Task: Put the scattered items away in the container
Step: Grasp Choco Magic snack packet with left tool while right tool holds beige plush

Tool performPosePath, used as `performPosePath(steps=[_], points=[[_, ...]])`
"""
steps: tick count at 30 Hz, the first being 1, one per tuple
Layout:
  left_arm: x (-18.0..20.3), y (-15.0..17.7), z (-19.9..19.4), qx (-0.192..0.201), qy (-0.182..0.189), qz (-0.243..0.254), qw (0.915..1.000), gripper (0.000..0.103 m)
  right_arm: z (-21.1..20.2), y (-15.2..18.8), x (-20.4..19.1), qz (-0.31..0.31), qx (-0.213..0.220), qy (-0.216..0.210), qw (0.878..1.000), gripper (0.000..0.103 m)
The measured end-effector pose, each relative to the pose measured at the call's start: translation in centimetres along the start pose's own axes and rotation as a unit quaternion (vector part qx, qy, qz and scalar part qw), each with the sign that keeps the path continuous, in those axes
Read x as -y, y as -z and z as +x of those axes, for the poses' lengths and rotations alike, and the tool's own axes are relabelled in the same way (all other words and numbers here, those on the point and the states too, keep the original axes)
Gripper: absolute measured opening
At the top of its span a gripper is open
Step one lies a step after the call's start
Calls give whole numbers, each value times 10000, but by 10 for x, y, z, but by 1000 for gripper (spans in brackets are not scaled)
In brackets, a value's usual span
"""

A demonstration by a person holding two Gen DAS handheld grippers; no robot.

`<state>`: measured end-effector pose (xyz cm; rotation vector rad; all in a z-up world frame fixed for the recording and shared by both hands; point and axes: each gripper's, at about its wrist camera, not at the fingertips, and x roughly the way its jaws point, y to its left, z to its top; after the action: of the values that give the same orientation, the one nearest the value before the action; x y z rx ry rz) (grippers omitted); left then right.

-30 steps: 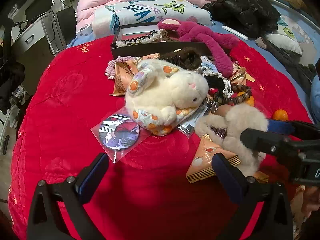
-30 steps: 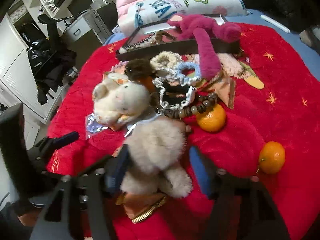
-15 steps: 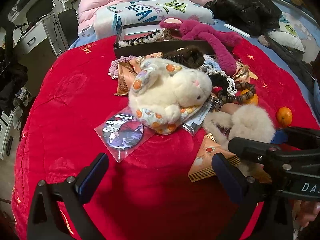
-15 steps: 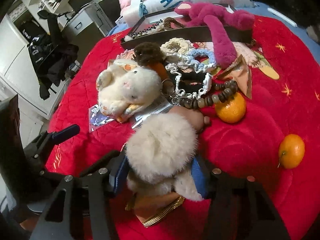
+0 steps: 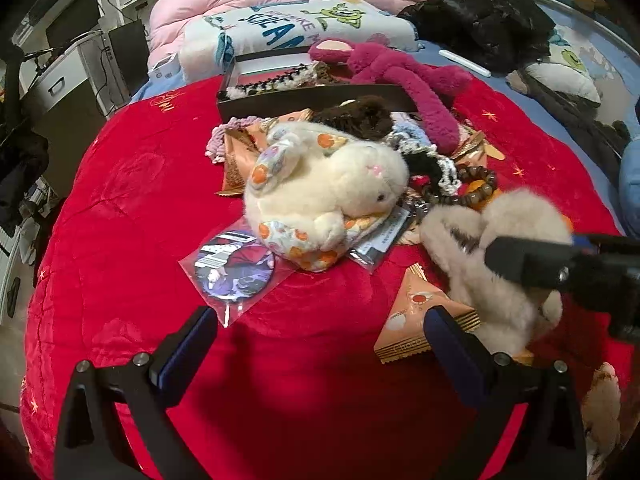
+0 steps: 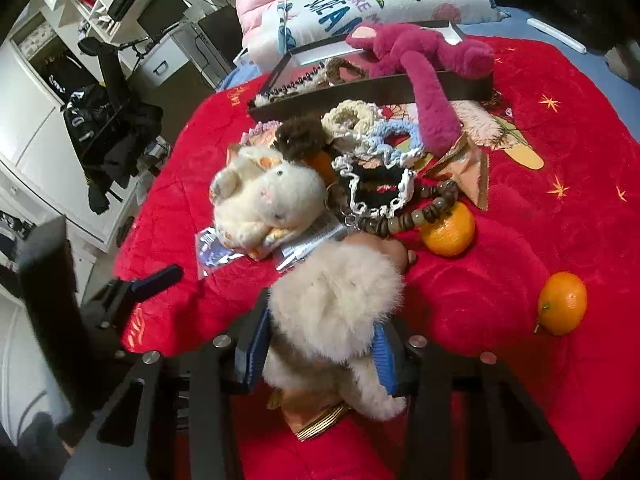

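Note:
A beige fluffy toy (image 6: 336,312) sits between the blue pads (image 6: 256,344) of my right gripper (image 6: 320,350). Its jaws are closing and both pads press into the fur. From the left wrist view the same toy (image 5: 500,240) shows with the right gripper (image 5: 560,268) across it. My left gripper (image 5: 320,340) hangs open over bare red blanket, nothing between its fingers. The dark box (image 6: 380,88) stands at the back, with a pink plush (image 6: 424,64) draped over its rim. A white rabbit plush (image 5: 332,196) lies mid-pile.
Knitted scrunchies (image 6: 392,140), a bead bracelet (image 6: 420,212), two oranges (image 6: 450,232) (image 6: 562,304), a bagged round badge (image 5: 234,268) and a snack packet (image 5: 420,316) lie on the red blanket (image 5: 120,200). Bedding and a black jacket (image 5: 480,8) lie behind the box.
The right gripper's jaws have narrowed onto the beige fluffy toy, which now bulges between the pads and sits slightly higher. The left gripper has stayed put.

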<state>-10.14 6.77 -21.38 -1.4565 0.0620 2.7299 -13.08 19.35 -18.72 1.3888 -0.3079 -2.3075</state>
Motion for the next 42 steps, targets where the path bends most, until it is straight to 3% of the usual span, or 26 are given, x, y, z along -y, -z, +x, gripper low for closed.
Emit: performPosePath(steps=[6, 10, 19, 23, 25, 27, 32, 42], points=[[15, 2, -2, 6, 283, 278, 9992, 103, -9, -4, 4, 65, 125, -57, 9999, 43], [26, 9, 11, -165, 143, 565, 9982, 103, -11, -4, 6, 98, 151, -78, 9998, 43], [26, 12, 24, -235, 128, 590, 9979, 102, -27, -9, 5, 19, 425, -123, 9990, 43], [27, 12, 20, -177, 318, 635, 9973, 82, -29, -9, 8, 87, 453, -186, 9988, 43], [29, 12, 19, -147, 335, 707, 9968, 65, -30, -9, 8, 103, 471, -207, 9986, 43], [30, 12, 16, -108, 337, 761, 9965, 39, -32, -9, 7, 88, 487, -236, 9985, 43], [33, 12, 11, -47, 265, 894, 9956, 32, -32, -9, 6, 53, 499, -255, 9984, 43], [31, 7, -4, 136, 341, 906, 9952, 32, -33, -9, 6, 44, 510, -243, 9984, 43]])
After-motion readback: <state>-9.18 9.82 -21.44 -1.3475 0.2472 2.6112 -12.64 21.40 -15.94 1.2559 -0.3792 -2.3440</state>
